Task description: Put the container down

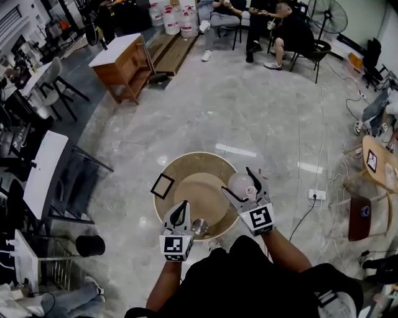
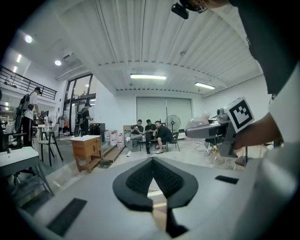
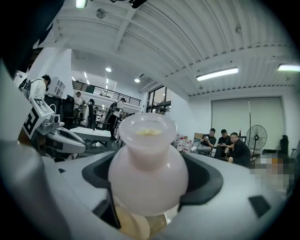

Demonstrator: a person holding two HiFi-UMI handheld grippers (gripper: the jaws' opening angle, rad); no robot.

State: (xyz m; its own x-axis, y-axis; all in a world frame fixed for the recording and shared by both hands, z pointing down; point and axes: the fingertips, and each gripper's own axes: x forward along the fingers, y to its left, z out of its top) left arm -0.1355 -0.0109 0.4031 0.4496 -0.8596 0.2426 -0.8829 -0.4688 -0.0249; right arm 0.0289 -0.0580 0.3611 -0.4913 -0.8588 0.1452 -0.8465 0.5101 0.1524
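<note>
A milky-white, round-bellied container [image 1: 240, 184] with a wide neck is held over the right rim of the round wooden table [image 1: 180, 163]. My right gripper [image 1: 249, 186] is shut on it. In the right gripper view the container [image 3: 147, 164] fills the space between the jaws, mouth up, with something yellowish inside. My left gripper [image 1: 180, 215] hovers at the table's near edge with its jaws shut on nothing, and its pads [image 2: 165, 180] meet at the tip. A small shiny metal object [image 1: 199, 227] lies beside it. A black square frame [image 1: 163, 186] lies on the table's left part.
A wooden desk [image 1: 121, 62] stands far left. People sit on chairs [image 1: 273, 25] at the back, near water jugs [image 1: 174, 18] and a fan [image 1: 328, 15]. A power strip with cables [image 1: 316, 195] and a small table [image 1: 376, 163] are right; a chair [image 1: 62, 177] and black bin [image 1: 90, 246] left.
</note>
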